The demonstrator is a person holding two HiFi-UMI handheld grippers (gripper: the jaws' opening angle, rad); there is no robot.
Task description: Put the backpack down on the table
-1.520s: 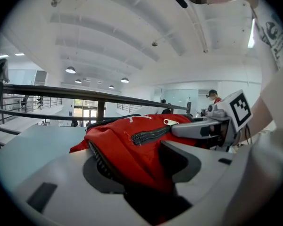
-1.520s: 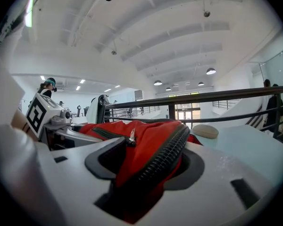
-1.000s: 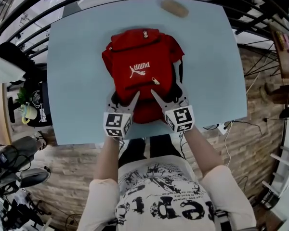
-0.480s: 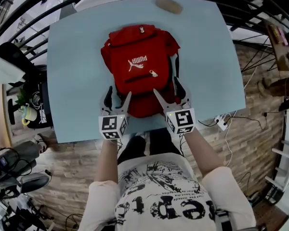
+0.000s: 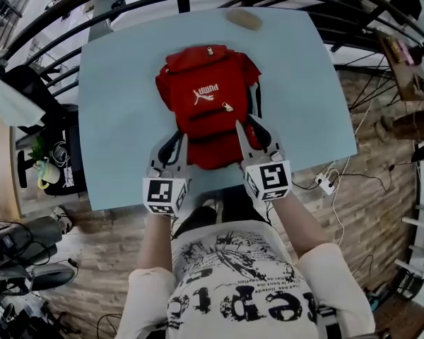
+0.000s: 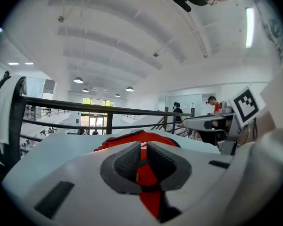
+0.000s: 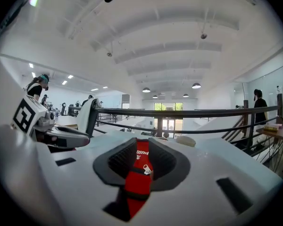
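At the left of the head view, your left gripper (image 5: 175, 141) hangs over the near edge of the pale blue table (image 5: 120, 119), just at the lower left corner of the backpack (image 5: 208, 108). Its jaws are closing. In the left gripper view (image 6: 144, 147) the dark pads stand almost together with only a thin slit between them, and nothing is pinched in it. The red you see through the slit is the backpack (image 6: 132, 137) lying beyond.

The red backpack lies flat in the middle of the table, its white logo facing up and its black straps showing along the right side. A tan oval object (image 5: 244, 18) sits at the table's far edge, at the upper middle of the frame, well apart from the bag.

To the right, your right gripper (image 5: 249, 129) hovers over the bag's lower right corner. Its jaws are closing too, with a slightly wider gap. In the right gripper view (image 7: 142, 147) they grip nothing, and the backpack (image 7: 137, 173) shows between the pads.
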